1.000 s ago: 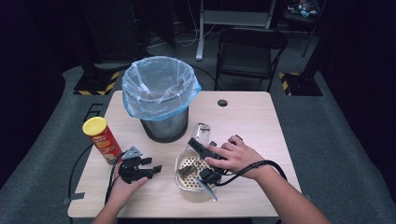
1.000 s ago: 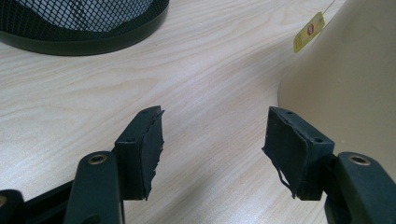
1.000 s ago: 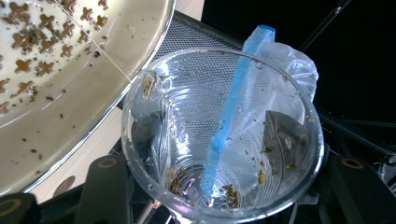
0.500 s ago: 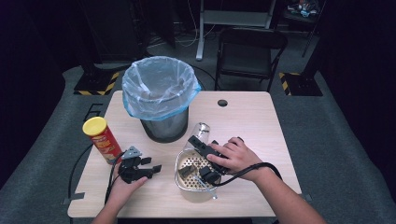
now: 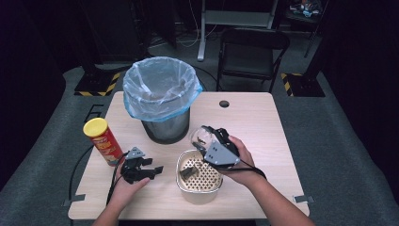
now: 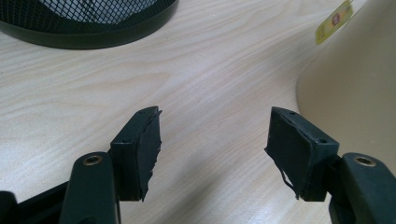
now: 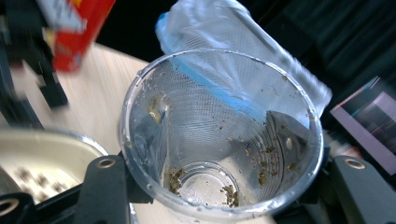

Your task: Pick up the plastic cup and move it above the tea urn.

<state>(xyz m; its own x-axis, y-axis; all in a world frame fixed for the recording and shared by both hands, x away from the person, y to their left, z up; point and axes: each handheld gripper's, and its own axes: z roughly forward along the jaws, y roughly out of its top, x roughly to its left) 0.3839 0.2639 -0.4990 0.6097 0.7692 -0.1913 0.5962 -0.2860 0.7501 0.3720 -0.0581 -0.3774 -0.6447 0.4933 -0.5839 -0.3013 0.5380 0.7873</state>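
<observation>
My right gripper point(image 5: 208, 139) is shut on a clear plastic cup point(image 5: 197, 135), held tilted above the table between the bin and the bowl. In the right gripper view the cup point(image 7: 210, 116) sits between the jaws, mouth toward the camera, with brown crumbs stuck to its bottom and wall. Below it stands a beige perforated bowl point(image 5: 198, 180) with dark scraps inside. My left gripper point(image 5: 149, 171) rests open on the table left of the bowl. Its fingers point(image 6: 144, 135) have only bare wood between them, and the bowl's wall point(image 6: 355, 88) is to their right.
A black mesh bin with a blue-rimmed clear liner point(image 5: 160, 92) stands at the table's middle back. A red snack can with a yellow lid point(image 5: 101, 140) stands at the left. A folding chair point(image 5: 249, 52) is behind the table. The table's right half point(image 5: 263, 127) is bare wood.
My right gripper has lifted and turned with the cup, coming up from over the bowl toward the bin. The left gripper has stayed in place.
</observation>
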